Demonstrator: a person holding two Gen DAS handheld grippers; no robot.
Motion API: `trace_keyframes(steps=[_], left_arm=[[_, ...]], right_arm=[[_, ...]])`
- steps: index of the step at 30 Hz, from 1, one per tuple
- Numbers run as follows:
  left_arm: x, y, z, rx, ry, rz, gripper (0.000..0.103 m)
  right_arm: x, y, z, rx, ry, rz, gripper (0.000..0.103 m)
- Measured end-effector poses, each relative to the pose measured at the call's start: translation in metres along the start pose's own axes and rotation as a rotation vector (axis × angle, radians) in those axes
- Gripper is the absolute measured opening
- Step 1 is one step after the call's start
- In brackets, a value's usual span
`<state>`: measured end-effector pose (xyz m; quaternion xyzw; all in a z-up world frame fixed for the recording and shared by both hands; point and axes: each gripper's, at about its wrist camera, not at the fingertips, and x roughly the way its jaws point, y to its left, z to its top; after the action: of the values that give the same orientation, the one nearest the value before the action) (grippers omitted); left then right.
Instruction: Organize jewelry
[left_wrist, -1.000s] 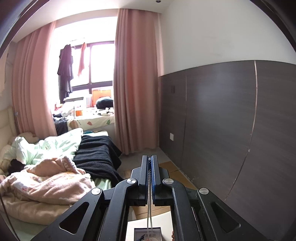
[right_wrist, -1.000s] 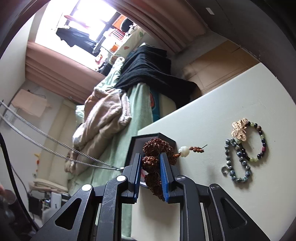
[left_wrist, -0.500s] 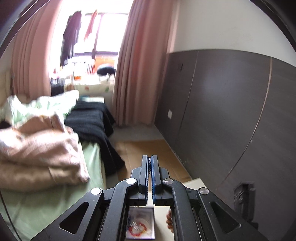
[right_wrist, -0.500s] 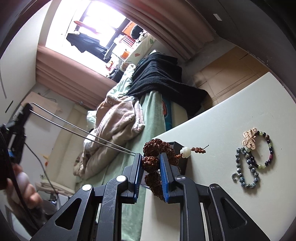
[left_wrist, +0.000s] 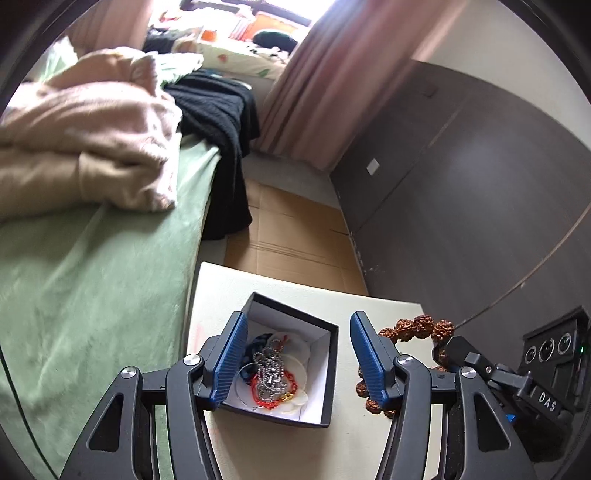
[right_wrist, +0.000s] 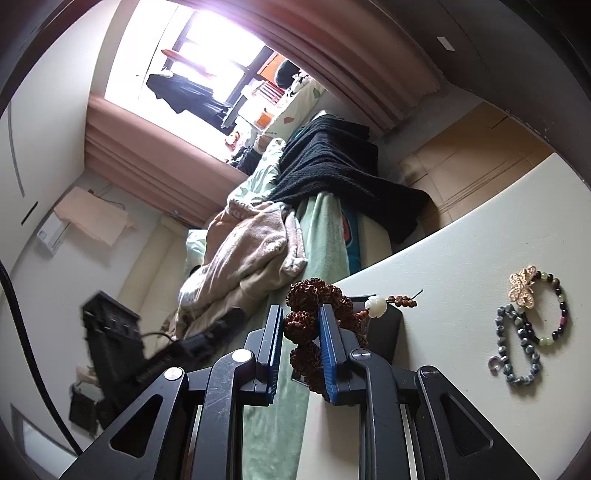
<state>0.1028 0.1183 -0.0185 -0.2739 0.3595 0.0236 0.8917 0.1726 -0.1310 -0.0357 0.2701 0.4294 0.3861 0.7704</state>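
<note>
A black jewelry box (left_wrist: 328, 369) with a white inside stands open on the white table (left_wrist: 229, 291). It holds a silver chain (left_wrist: 271, 376), a red cord and other pieces. My left gripper (left_wrist: 295, 354) is open and empty just above the box. My right gripper (right_wrist: 301, 332) is shut on a brown seed-bead bracelet (right_wrist: 303, 325) with a white bead and holds it above the table beside the box (right_wrist: 384, 332). The bracelet also shows in the left wrist view (left_wrist: 417, 326), right of the box.
A multicolour bead bracelet with a gold butterfly charm (right_wrist: 546, 306) and a grey-blue stone bracelet (right_wrist: 513, 350) lie on the table to the right. A bed with a green sheet (left_wrist: 92, 295) borders the table's left edge. A dark wall panel (left_wrist: 480, 203) stands behind.
My left gripper has tipped down over the box and opened; the silver chain it held now lies in the box. My right gripper has kept its hold on the seed bracelet.
</note>
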Motion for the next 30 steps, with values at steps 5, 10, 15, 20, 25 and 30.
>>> trace_keyframes(steps=[5,10,15,20,25,30], left_arm=[[-0.008,0.01,-0.002,-0.02,-0.013,0.013,0.06],[-0.003,0.023,-0.001,-0.035,0.011,0.017,0.061],[-0.008,0.035,0.001,-0.073,0.0,0.0,0.061],[-0.012,0.046,0.002,-0.126,-0.006,-0.018,0.061],[-0.008,0.038,0.001,-0.112,0.002,-0.018,0.061],[0.001,0.018,-0.003,-0.049,0.024,-0.045,0.061]], right_arm=[[0.014,0.014,-0.006,-0.04,-0.009,-0.011,0.021],[0.034,0.027,-0.014,-0.098,-0.003,-0.085,0.021],[0.045,0.04,-0.025,-0.18,-0.027,-0.203,0.021],[0.069,0.046,-0.038,-0.225,0.062,-0.251,0.042],[0.048,0.031,-0.037,-0.175,0.059,-0.249,0.043],[0.006,0.015,-0.022,-0.13,0.003,-0.282,0.05]])
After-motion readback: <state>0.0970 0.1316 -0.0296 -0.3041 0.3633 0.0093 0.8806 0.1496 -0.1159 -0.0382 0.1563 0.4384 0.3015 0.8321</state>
